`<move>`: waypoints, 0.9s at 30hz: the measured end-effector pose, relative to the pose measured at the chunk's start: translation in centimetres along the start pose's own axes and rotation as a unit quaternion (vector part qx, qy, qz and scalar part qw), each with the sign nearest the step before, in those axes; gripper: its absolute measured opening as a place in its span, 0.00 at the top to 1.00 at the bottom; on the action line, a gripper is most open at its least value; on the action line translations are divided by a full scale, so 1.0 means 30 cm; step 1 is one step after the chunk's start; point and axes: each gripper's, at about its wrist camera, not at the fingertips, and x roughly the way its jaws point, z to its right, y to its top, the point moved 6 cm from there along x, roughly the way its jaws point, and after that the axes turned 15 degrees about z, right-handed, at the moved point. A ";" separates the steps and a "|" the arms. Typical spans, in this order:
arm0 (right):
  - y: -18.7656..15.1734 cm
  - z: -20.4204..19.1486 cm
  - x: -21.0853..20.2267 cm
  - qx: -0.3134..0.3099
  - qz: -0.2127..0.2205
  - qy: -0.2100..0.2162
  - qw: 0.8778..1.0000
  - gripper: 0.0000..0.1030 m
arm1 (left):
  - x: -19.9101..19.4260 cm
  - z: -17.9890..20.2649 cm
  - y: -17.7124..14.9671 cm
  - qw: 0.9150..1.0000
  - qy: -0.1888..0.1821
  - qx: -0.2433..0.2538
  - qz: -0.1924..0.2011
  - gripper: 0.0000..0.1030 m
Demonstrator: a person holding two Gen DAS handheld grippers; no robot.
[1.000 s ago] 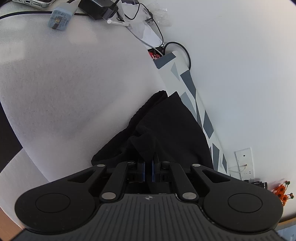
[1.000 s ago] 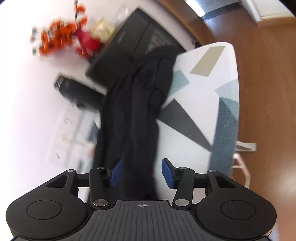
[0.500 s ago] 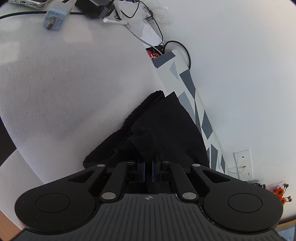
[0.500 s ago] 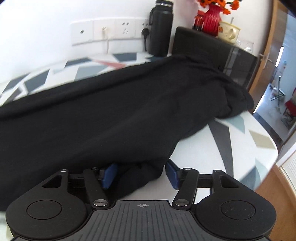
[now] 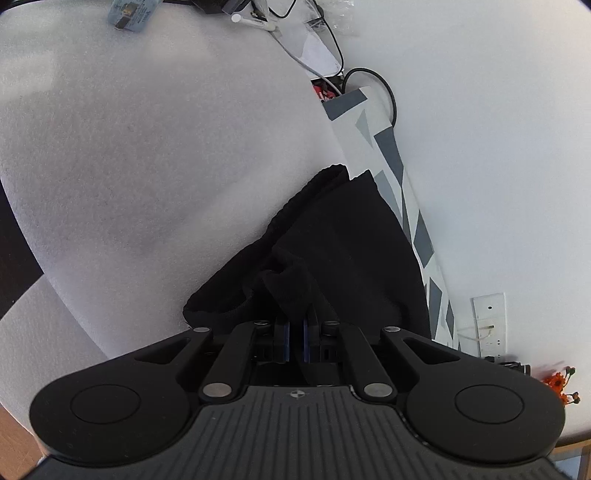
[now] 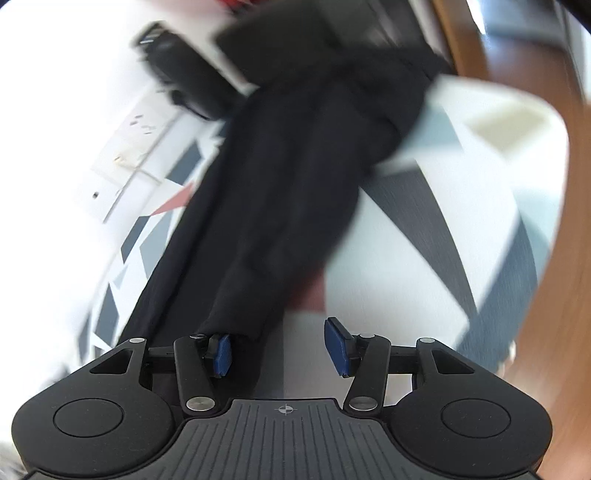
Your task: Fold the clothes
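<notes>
A black garment [image 5: 340,243] lies bunched on a table with a grey-and-white triangle cloth [image 5: 388,147]. My left gripper [image 5: 295,341] is shut on a fold of the black garment near its ribbed edge. In the right wrist view, which is blurred, the same garment [image 6: 288,166] stretches away across the table [image 6: 424,258]. My right gripper [image 6: 282,350] is open, with the garment's near end lying against its left pad [image 6: 223,352] and between the jaws.
A large white foam sheet [image 5: 147,147] covers the left side. Cables, a charger [image 5: 129,13] and small items lie at the far end. Wall sockets [image 5: 489,325] and orange flowers [image 5: 559,382] are to the right. A black box [image 6: 280,40] stands beyond the garment; wooden floor [image 6: 554,258] lies right.
My right gripper has swung over the garment, its view tilting and blurring; it stays open. My left gripper stays shut on the garment and has shifted slightly.
</notes>
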 end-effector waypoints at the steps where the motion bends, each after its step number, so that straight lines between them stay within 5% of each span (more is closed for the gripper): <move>1: -0.007 0.003 -0.010 -0.014 -0.002 -0.007 1.000 0.54 | 0.003 -0.002 -0.001 1.000 0.002 0.002 0.000 0.94; 8: -0.074 -0.045 -0.108 -0.182 0.038 -0.056 0.981 0.61 | 0.005 -0.010 -0.008 1.000 0.009 0.004 -0.002 0.94; 14: -0.211 -0.154 -0.114 -0.329 0.036 -0.012 0.944 0.73 | 0.002 -0.017 -0.014 1.000 0.013 0.002 -0.002 0.94; 27: -0.250 -0.161 0.005 -0.391 0.044 -0.035 0.919 0.83 | 0.007 -0.016 -0.020 1.000 0.021 0.001 -0.002 0.93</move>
